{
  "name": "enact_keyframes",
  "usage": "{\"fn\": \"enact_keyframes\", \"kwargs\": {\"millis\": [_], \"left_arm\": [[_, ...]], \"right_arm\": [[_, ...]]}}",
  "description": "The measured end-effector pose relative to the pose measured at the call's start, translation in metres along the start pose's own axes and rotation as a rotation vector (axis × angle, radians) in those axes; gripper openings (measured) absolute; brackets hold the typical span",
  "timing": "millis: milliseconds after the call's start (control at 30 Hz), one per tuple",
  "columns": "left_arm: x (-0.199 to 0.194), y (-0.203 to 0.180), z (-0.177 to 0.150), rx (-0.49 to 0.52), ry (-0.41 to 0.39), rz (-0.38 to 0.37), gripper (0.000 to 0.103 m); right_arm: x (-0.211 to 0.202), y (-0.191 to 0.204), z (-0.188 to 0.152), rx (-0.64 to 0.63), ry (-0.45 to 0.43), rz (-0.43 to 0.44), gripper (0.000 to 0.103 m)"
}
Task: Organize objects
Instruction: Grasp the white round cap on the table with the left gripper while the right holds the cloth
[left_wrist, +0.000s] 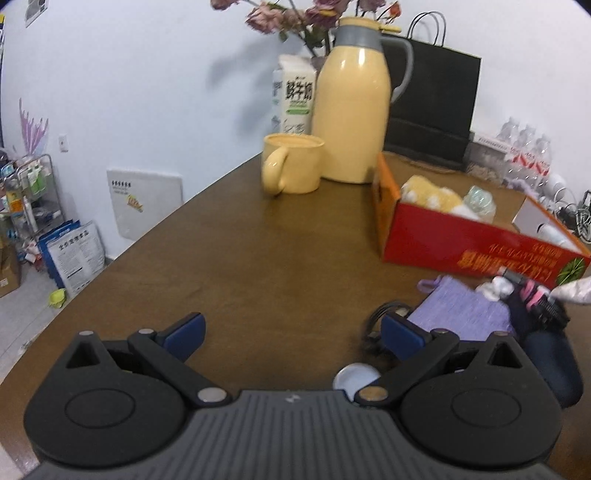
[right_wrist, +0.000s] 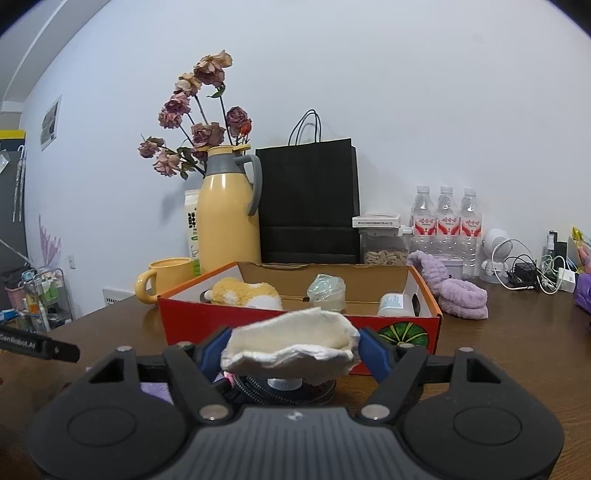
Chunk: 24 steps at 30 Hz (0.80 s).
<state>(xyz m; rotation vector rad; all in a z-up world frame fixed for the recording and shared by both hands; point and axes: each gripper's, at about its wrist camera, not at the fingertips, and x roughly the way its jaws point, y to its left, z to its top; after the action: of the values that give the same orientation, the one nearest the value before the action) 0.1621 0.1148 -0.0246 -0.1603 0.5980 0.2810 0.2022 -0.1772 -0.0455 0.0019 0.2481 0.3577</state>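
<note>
Two hand-held grippers over the brown wooden table (left_wrist: 258, 258)
Right gripper (right_wrist: 291, 350) pinches a folded white fleecy cloth (right_wrist: 291, 345) just before the open red cardboard box (right_wrist: 295, 325); left gripper (left_wrist: 291, 332) spread wide, nothing between its blue pads, purple knitted pouch (left_wrist: 461, 314) beside it

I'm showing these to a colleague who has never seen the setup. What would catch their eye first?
Probably the white pad pinched in the right gripper, just before the red box. Next, the tall yellow jug behind the box, with dried roses above it.
</note>
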Motion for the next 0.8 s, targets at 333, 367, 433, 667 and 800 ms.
{"fn": "enact_keyframes", "kwargs": {"millis": [333,367,433,667,800], "left_arm": [[0.000,0.013,-0.018,0.008,0.054,-0.005,0.103],[0.001,0.012,-0.020,0.012,0.058,-0.008,0.103],[0.001,0.011,-0.022,0.020,0.064,-0.014,0.103],[0.000,0.004,-0.026,0.055,0.065,-0.044,0.103],[-0.004,0.001,-0.027,0.056,0.058,-0.067,0.103]], "right_arm": [[-0.011,0.006,-0.007,-0.027,0.006,0.012,0.061],[-0.013,0.006,-0.008,-0.025,0.001,0.010,0.061],[-0.016,0.005,-0.009,-0.019,-0.005,0.006,0.061],[-0.021,0.001,-0.012,-0.007,-0.008,-0.011,0.061],[-0.020,0.000,-0.013,-0.004,-0.006,-0.014,0.061]]}}
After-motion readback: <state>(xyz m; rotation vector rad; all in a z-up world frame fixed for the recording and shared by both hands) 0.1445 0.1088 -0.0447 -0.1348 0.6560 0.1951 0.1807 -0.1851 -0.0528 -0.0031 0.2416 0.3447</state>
